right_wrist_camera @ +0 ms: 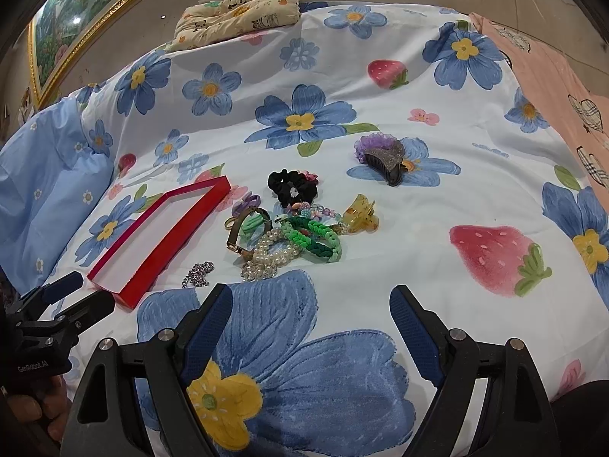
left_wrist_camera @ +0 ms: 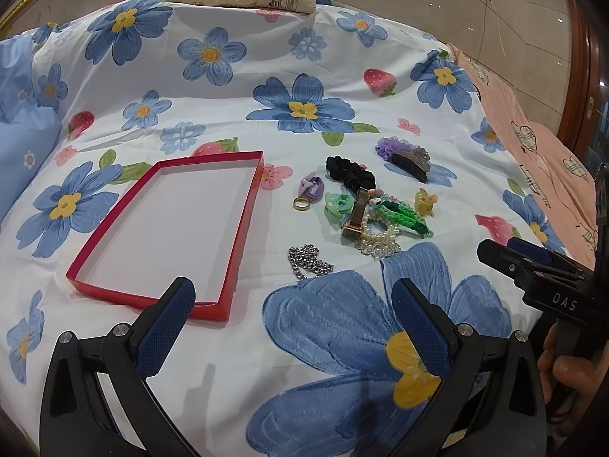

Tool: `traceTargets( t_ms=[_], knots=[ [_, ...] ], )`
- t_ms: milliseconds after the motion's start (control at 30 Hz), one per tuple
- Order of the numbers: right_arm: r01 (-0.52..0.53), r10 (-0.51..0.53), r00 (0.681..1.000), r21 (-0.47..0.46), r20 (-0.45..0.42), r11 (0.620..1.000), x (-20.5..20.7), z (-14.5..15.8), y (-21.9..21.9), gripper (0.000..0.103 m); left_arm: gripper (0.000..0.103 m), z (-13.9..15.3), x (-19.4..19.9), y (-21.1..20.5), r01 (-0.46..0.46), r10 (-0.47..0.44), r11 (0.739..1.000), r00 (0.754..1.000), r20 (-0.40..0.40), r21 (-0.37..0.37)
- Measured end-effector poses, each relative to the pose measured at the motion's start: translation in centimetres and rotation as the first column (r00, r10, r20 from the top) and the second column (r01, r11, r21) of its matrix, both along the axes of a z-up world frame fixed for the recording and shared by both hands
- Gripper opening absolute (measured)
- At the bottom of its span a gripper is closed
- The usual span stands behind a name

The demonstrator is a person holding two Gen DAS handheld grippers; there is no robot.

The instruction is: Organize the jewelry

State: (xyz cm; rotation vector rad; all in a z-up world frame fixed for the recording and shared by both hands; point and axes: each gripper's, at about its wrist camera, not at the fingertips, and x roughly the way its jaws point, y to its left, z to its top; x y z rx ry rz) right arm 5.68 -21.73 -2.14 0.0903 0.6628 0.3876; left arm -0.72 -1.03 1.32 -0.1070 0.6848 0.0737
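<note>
left gripper (left_wrist_camera: 293,301) jaws wide, empty, near bed (left_wrist_camera: 342,57) front edge | right gripper (right_wrist_camera: 310,306) likewise, ready to pick | jewelry (left_wrist_camera: 365,209) heaped mid-bed | red tray (left_wrist_camera: 167,228) just left, empty, likely to receive it

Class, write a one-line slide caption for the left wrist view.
Open left gripper hovers over floral bedsheet between empty red tray and jewelry pile.

Floral bedspread (left_wrist_camera: 236,57): red tray (left_wrist_camera: 243,205), jewelry pile (left_wrist_camera: 365,213)
</note>
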Motion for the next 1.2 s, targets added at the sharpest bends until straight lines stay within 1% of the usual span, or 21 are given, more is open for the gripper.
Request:
traceTargets(
  t_ms=[267,733,967,1200],
  knots=[
    [0.0,0.0,1.0,0.002,0.001,1.0,0.0,0.0,0.0,0.087,0.103,-0.1,0.0,-0.1,-0.002,0.002,1.0,1.0,0.0,-0.001],
    [-0.002,0.002,1.0,0.007,-0.012,1.0,0.1,-0.2,0.2,0.087,0.103,-0.7,0.7,0.3,-0.003,0.003,1.0,1.0,-0.025,-0.008],
    [-0.004,0.005,1.0,0.029,-0.03,1.0,1.1,-0.1,-0.2,0.087,0.103,-1.0,2.3,0.3,0.032,-0.035,0.998,0.998,-0.05,-0.049],
    [0.005,-0.004,0.999,0.036,-0.043,0.999,2.9,0.1,-0.6,0.087,0.103,-0.6,4.6,-0.2,0.065,-0.069,0.996,0.996,-0.061,-0.058]
  ],
)
